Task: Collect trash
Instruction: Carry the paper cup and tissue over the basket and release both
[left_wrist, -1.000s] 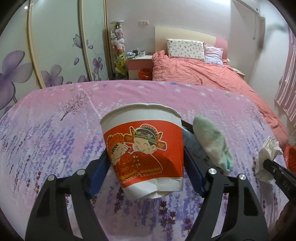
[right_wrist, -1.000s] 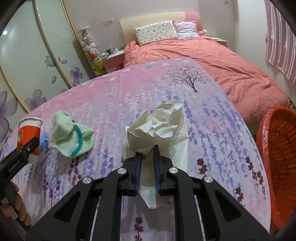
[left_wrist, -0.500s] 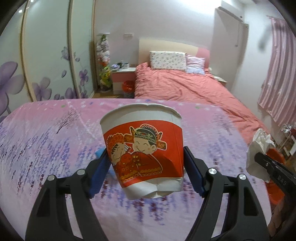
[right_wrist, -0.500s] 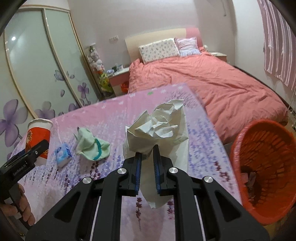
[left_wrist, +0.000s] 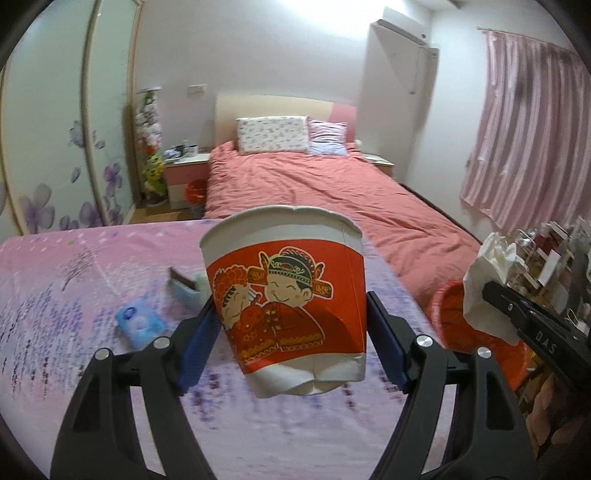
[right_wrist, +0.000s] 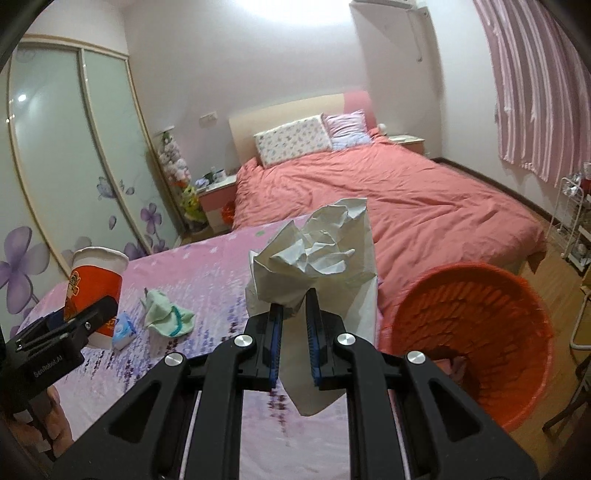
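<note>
Right wrist view: both loads are up off the bed cover, with the orange basket (right_wrist: 476, 332) off the cover's right edge.

The right gripper (right_wrist: 294, 332) is pinched narrow on a crumpled tissue (right_wrist: 317, 254), which stands up from the jaws and hangs below them; the basket mouth lies just right of and below it, beyond the right edge of the pink flowered bed cover (right_wrist: 207, 266), so this hand is the nearer one. The left gripper (left_wrist: 291, 328) holds a red and white paper cup (left_wrist: 284, 291) upright across its width, over the cover and well left of the basket. A green cloth (right_wrist: 166, 314) and a blue packet (right_wrist: 123, 330) lie on the cover near its left edge. The way to the basket looks open; I judge the cup must cross behind the tissue hand.
</note>
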